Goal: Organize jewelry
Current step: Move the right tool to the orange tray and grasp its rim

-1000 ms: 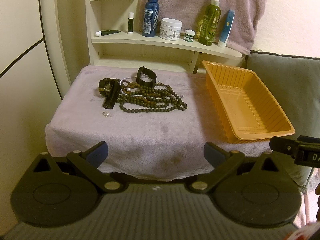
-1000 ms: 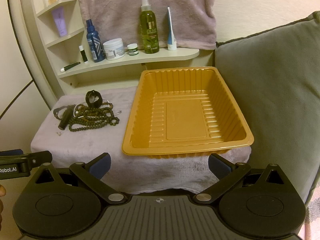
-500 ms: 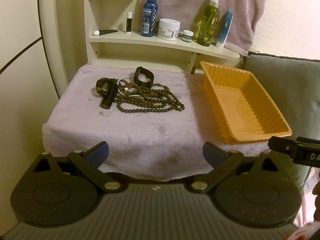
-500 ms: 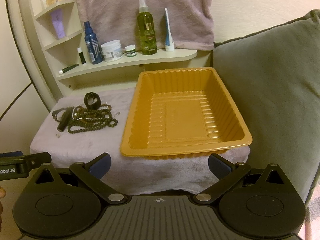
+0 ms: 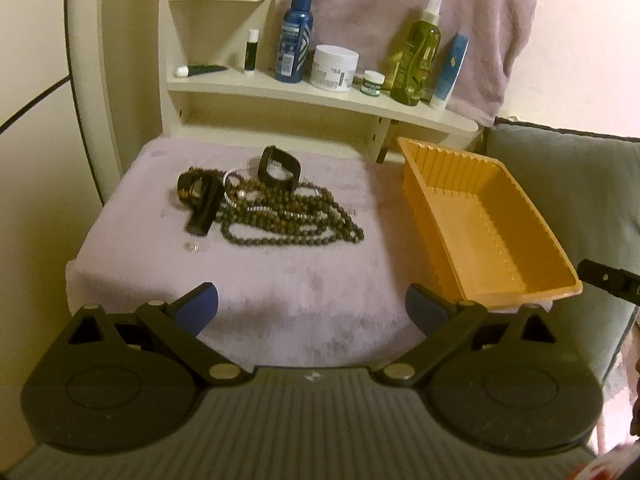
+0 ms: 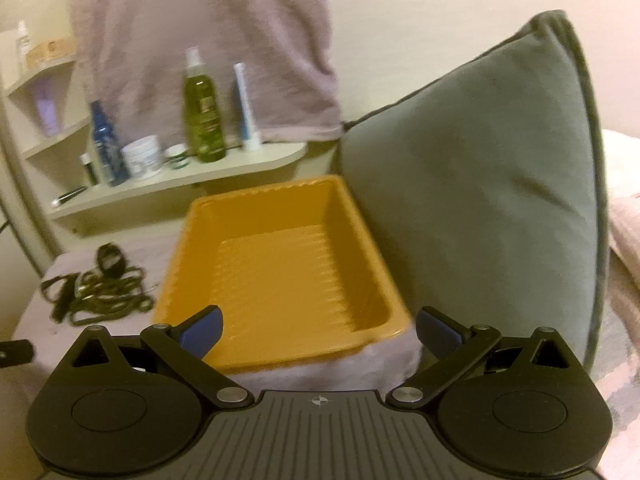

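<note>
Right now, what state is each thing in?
Left gripper: open, holding nothing.
Right gripper: open, holding nothing.
Orange ribbed plastic tray: upright, nothing inside.
Dark beaded necklaces: tangled heap on the lilac cloth.
Black strap band: standing on edge.

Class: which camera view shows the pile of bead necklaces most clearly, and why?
The left wrist view: the bead necklaces lie near centre and individual beads show. In the right wrist view they sit at the left edge, a blurred dark tangle.
</note>
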The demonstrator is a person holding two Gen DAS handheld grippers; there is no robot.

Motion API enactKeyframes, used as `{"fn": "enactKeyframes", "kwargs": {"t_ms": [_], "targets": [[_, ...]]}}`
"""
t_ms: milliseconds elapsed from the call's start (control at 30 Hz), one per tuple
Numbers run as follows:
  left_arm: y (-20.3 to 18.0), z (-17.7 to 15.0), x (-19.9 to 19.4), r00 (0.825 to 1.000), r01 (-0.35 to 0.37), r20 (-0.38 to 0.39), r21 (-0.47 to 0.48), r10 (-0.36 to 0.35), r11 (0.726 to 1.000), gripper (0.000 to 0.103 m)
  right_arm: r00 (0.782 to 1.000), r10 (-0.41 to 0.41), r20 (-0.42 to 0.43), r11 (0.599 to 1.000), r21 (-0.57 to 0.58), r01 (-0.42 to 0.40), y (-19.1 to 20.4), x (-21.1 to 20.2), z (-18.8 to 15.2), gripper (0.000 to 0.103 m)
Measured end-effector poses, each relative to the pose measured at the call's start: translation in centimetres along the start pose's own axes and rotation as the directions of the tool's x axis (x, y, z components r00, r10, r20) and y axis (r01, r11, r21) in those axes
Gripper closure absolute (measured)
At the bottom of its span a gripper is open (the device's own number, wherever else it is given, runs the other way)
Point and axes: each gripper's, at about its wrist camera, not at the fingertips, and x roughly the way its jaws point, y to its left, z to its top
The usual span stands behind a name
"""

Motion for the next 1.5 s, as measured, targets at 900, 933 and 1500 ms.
{"fn": "enactKeyframes", "kwargs": {"t_ms": [900,933,1500], "targets": [[-0.7,1.1,6.6,0.997,0.019,-0.071,0.025,-0.018,1.000,0.004,0.992,0.067,-0.111,0.995,0.087,-0.057,-5.5,10.0,-0.4,0.058],[-0.6,1.1,6.7,0.997,0.021,-0.073,0.024,-0.019,1.000,0.004,0.991,0.066,-0.116,0.995,0.088,-0.056,-5.5,10.2,-0.4,0.059],[1.0,1.3,7.2,0.999,-0.030,-0.040,0.031,0.032,0.999,0.004,0.995,0.006,-0.098,1.000,0.016,-0.005,-4.3,10.1,0.4,0.088]]}}
